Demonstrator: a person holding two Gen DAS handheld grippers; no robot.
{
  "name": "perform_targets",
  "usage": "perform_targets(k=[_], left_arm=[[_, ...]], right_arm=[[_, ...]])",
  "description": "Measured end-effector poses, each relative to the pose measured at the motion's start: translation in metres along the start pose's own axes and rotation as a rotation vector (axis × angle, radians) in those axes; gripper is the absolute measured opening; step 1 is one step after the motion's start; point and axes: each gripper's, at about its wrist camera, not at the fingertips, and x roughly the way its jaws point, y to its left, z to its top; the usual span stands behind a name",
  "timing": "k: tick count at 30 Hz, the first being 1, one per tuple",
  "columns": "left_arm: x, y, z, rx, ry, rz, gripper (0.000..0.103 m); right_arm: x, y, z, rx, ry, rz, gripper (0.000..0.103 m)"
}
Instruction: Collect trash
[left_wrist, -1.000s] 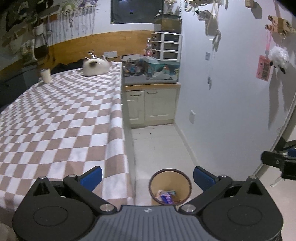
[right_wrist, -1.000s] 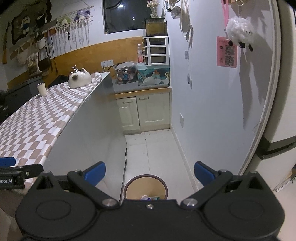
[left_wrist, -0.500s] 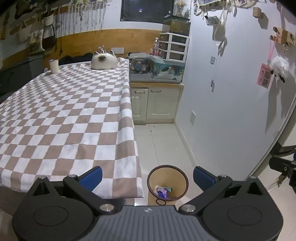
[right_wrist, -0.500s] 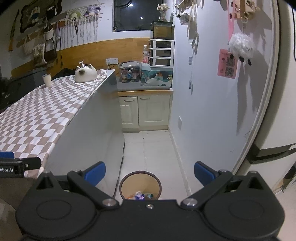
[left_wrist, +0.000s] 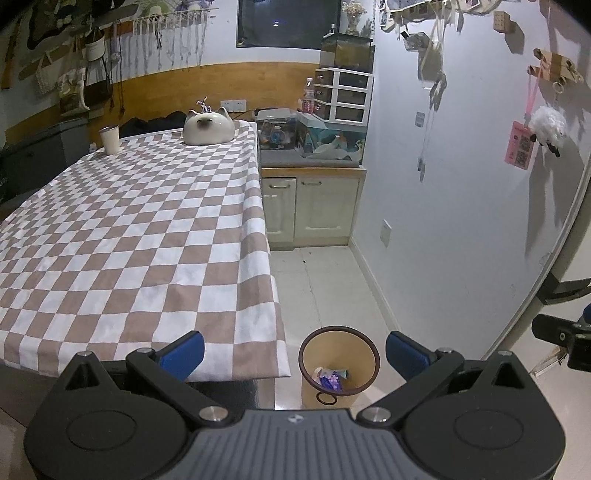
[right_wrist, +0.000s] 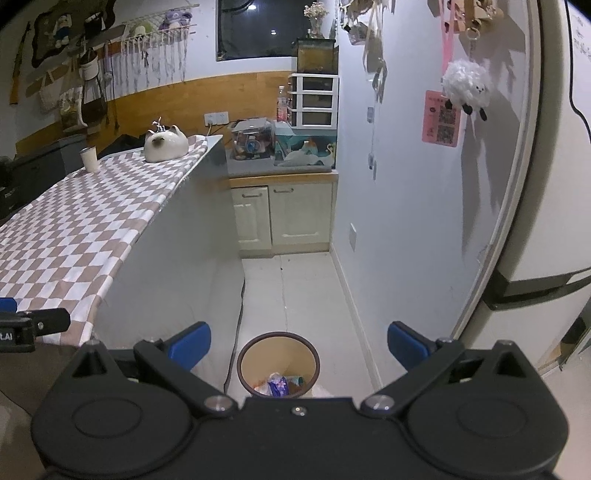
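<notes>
A tan waste bin with a dark rim (left_wrist: 338, 360) stands on the floor by the table's near right corner. Wrappers, one purple (left_wrist: 330, 380), lie inside it. The bin also shows in the right wrist view (right_wrist: 278, 363), with the trash (right_wrist: 277, 385) at its bottom. My left gripper (left_wrist: 294, 352) is open and empty, held above and behind the bin. My right gripper (right_wrist: 298, 343) is open and empty, above the bin. The right gripper also shows at the right edge of the left wrist view (left_wrist: 565, 334).
A table with a brown and white checked cloth (left_wrist: 140, 236) fills the left. On its far end stand a cat-shaped ceramic pot (left_wrist: 208, 127) and a cup (left_wrist: 110, 139). Cream cabinets (left_wrist: 314, 206) stand at the back. A white wall (left_wrist: 461, 184) and a fridge (right_wrist: 554, 221) are on the right.
Both grippers have drawn back and risen a little, so the bin sits farther ahead and more of the table shows. Both stay open and empty.
</notes>
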Motion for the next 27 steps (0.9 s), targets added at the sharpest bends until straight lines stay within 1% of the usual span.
perform_targets(k=[27], left_arm=[[-0.0033,-0.0019,0.0001,-0.002,-0.008,0.002,0.103]], right_arm=[[-0.0014,0.0027,-0.0015,-0.015,0.012,-0.034,0.103]])
